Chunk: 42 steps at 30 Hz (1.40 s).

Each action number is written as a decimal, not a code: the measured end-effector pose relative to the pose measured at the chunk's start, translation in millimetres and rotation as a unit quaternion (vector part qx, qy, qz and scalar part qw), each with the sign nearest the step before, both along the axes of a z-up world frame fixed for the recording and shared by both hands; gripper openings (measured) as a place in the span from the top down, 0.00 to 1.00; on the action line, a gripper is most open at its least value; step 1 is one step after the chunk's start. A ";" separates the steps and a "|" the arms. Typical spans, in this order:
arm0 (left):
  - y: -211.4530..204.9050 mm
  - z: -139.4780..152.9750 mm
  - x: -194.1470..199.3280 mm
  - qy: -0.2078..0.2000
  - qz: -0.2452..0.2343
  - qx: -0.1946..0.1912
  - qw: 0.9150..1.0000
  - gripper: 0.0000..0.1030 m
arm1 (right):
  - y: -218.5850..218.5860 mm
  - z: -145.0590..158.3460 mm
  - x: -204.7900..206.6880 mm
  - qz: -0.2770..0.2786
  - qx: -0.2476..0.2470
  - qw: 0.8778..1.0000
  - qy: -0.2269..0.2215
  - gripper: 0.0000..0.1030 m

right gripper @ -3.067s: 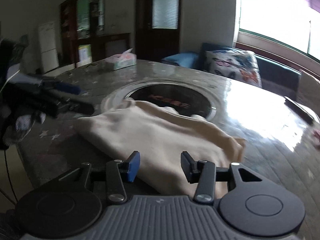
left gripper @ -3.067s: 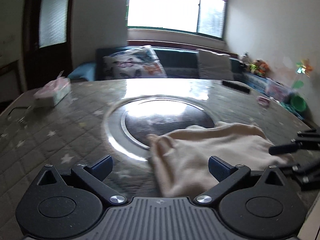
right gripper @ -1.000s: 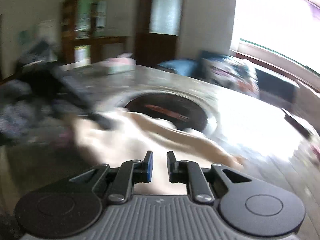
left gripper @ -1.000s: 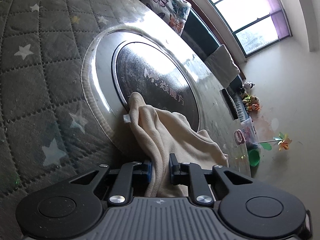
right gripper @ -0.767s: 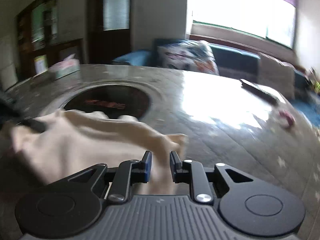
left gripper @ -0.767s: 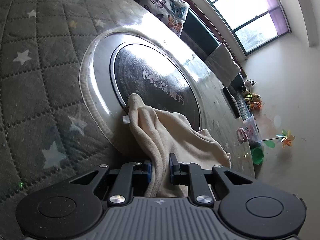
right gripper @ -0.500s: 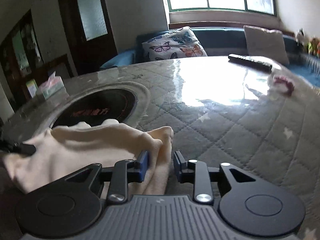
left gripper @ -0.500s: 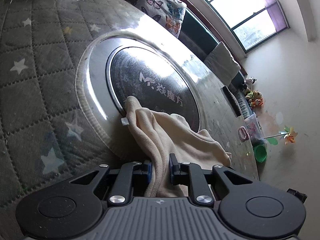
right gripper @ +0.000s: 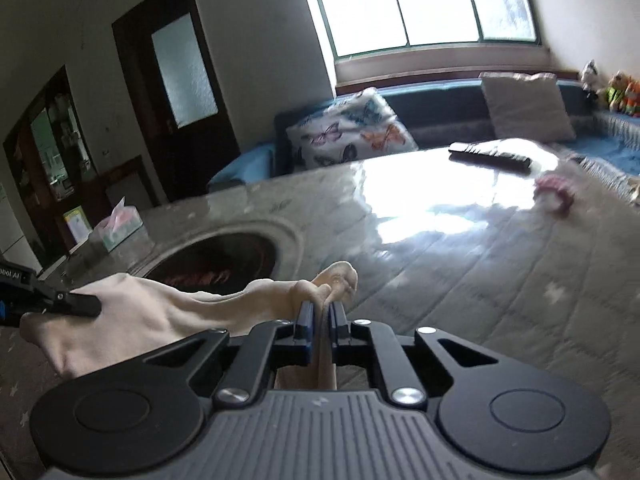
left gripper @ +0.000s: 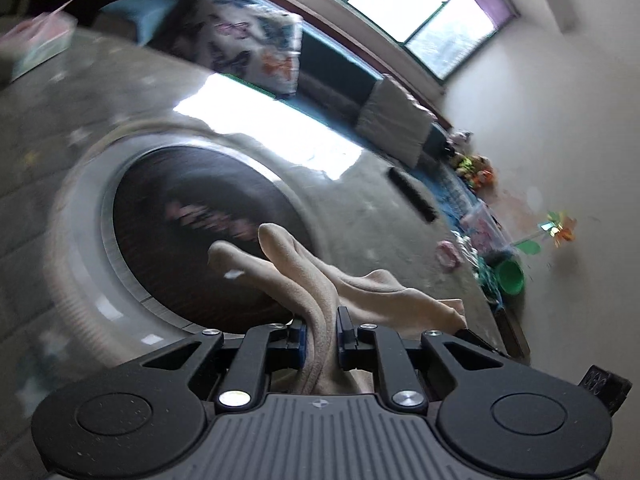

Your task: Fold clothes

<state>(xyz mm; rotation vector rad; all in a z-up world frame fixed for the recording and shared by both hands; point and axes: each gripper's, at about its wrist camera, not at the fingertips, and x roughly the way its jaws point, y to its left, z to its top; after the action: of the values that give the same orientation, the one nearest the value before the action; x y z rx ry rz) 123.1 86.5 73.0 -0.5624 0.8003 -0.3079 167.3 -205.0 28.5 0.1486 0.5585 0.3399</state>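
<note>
A cream garment (left gripper: 304, 280) hangs bunched over the table's round dark hotplate (left gripper: 188, 232). My left gripper (left gripper: 322, 330) is shut on a thick fold of it and holds it above the surface. In the right wrist view the same cream garment (right gripper: 160, 312) stretches leftward from my right gripper (right gripper: 321, 320), which is shut on a corner that pokes out past the pads. The left gripper (right gripper: 72, 305) shows at the far left of that view, clamped on the cloth's other end.
The quilted star-pattern table cover (right gripper: 480, 280) spreads to the right. On it lie a tissue box (right gripper: 120, 226), a black remote (right gripper: 490, 154) and a small pink item (right gripper: 554, 192). A sofa with a butterfly cushion (right gripper: 348, 132) stands behind the table.
The right gripper's jaws closed onto the garment's corner. The left gripper rose and rolled with its fold, lifting the cloth off the table so it now stretches between both grippers.
</note>
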 end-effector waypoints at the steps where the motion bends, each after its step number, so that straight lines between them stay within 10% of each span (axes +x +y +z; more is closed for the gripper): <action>1: -9.1 1.8 5.3 -0.003 -0.007 0.000 1.000 0.86 | -4.8 3.6 -0.8 -0.005 -0.003 1.000 -0.004 0.93; 21: -176.1 8.3 108.7 -0.017 -0.109 0.033 0.993 0.86 | -128.7 41.9 43.9 -0.136 -0.079 0.987 -0.034 0.93; 42: -191.3 -29.7 136.3 0.023 -0.102 0.108 0.989 0.68 | -164.3 -14.6 84.3 -0.193 -0.098 0.976 0.031 0.91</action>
<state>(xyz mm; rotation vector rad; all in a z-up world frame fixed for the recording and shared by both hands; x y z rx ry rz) 259.4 -104.8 43.3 -0.2848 0.9248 -0.3908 251.6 -369.3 13.8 0.0733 0.6072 -0.0986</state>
